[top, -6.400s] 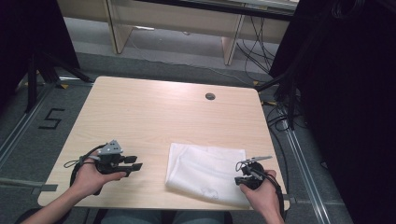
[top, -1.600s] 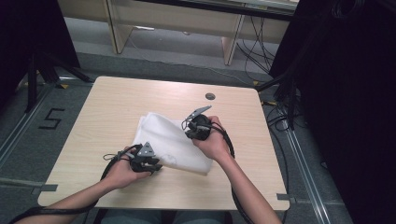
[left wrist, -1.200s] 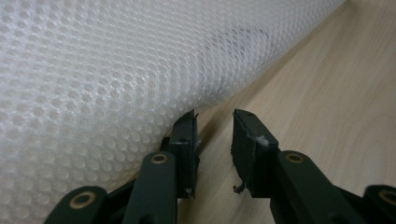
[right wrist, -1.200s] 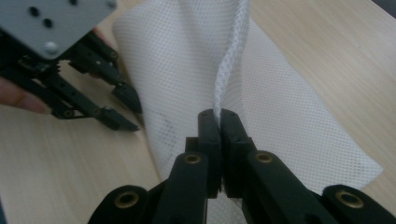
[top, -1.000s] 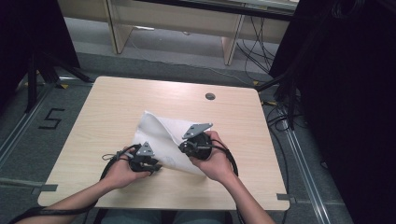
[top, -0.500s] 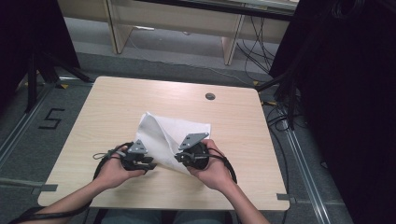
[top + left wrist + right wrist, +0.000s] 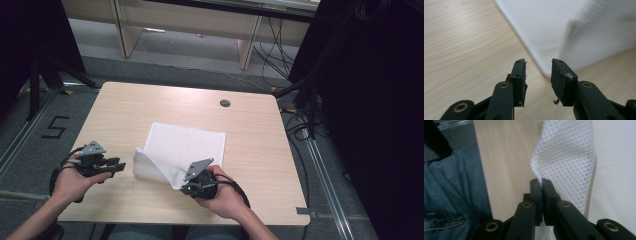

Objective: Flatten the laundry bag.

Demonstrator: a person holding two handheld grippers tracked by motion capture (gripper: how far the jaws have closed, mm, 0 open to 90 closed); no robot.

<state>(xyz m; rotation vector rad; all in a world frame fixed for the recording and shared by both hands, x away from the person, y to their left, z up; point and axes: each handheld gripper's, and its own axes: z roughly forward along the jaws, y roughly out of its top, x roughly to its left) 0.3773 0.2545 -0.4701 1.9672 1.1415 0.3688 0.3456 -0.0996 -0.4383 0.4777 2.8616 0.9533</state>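
Both the left gripper and the right gripper are black, each topped by a grey three-cornered plate and trailing a looped black cable, with brass-coloured rivets on flat black jaw arms, while the person wears blue denim jeans.

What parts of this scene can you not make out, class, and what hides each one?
- High view: table under the white mesh cloth, covered by it.
- Left gripper view: cloth's far part, blurred.
- Right gripper view: pinched cloth edge, hidden between shut jaws.
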